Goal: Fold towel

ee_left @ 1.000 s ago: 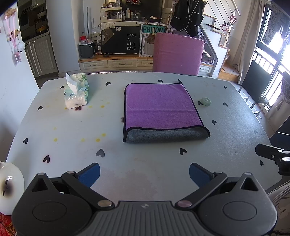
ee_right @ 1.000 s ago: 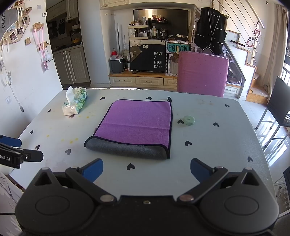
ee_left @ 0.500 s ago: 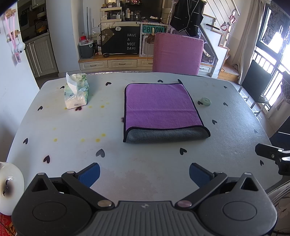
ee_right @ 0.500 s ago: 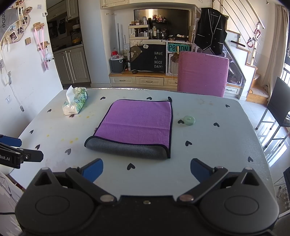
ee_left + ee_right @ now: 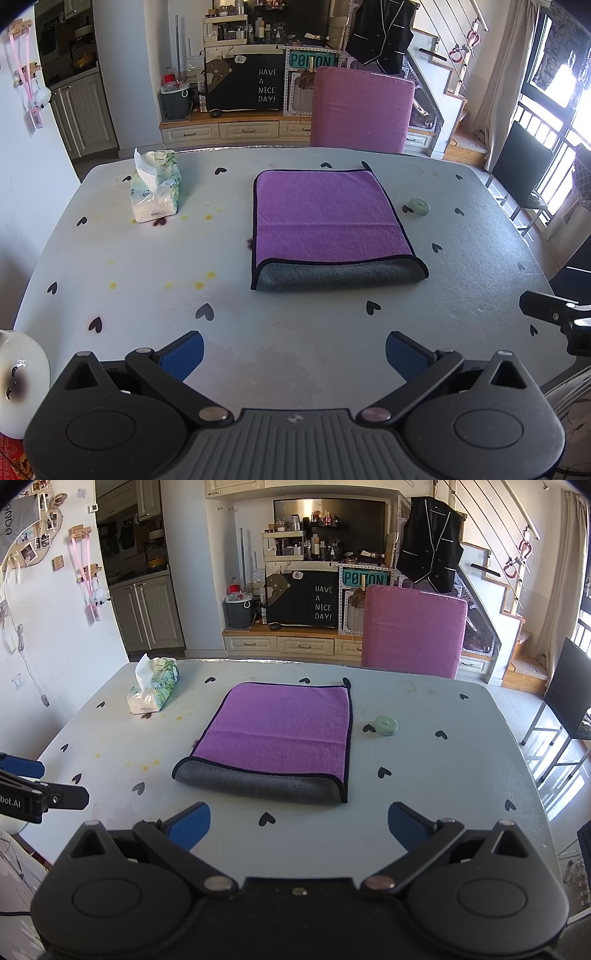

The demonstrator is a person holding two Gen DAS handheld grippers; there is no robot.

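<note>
We see a pale grey tabletop (image 5: pixel 295 350) printed with small black hearts and marked by yellow spots toward its left edge. A folded purple towel (image 5: pixel 328 218) lies at its middle, grey underside showing along the near fold. A tissue pack (image 5: pixel 155 192) sits near the far left corner, a small green disc (image 5: pixel 419 206) just right of the towel.

Both wrist views face towel (image 5: pixel 328 214) (image 5: pixel 280 727) from near edge.

Nothing visibly changes across the frames: towel (image 5: pixel 328 214), left gripper (image 5: pixel 294 353) and right gripper (image 5: pixel 298 825) show no shift.
</note>
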